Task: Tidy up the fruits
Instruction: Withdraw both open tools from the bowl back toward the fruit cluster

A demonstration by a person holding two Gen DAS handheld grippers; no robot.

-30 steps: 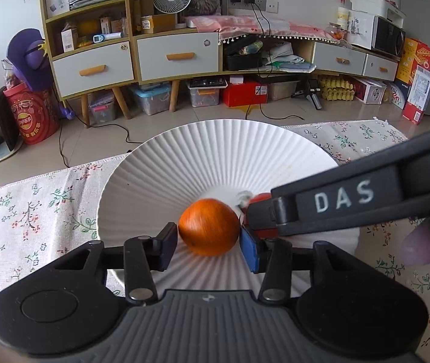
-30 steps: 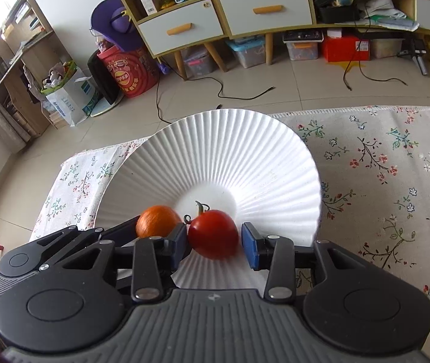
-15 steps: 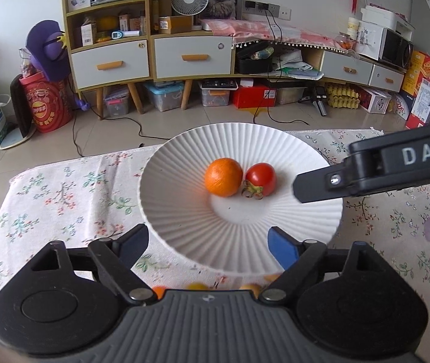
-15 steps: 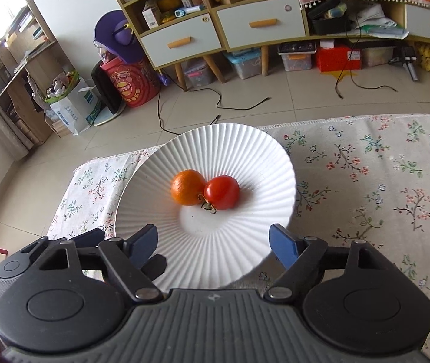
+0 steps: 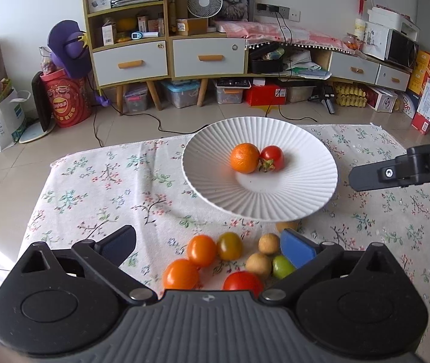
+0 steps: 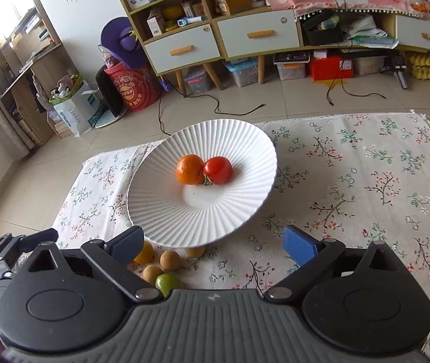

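Observation:
A white ribbed plate [image 5: 275, 199] stands on the flowered cloth with an orange [image 5: 244, 157] and a red tomato [image 5: 272, 158] touching at its middle. My left gripper [image 5: 209, 242] hangs back from the plate, its jaws opening and gripping nothing. Several loose small fruits [image 5: 201, 249] lie on the cloth below it. In the right wrist view the same plate [image 6: 203, 214] holds the orange [image 6: 189, 169] and tomato [image 6: 218, 170]. My right gripper [image 6: 215, 240] is at the plate's near rim, jaws opening and empty.
The flowered cloth [image 6: 366, 181] stretches right of the plate. Tan round fruits [image 6: 170, 259] and a green one [image 6: 168, 282] lie by the plate's near edge. The right gripper's finger [image 5: 396, 172] reaches in at the right. Floor and cabinets lie beyond the table's far edge.
Both grippers opened, let go of the orange and the tomato on the plate, and drew back and upward. The loose fruits in front of the plate came into view.

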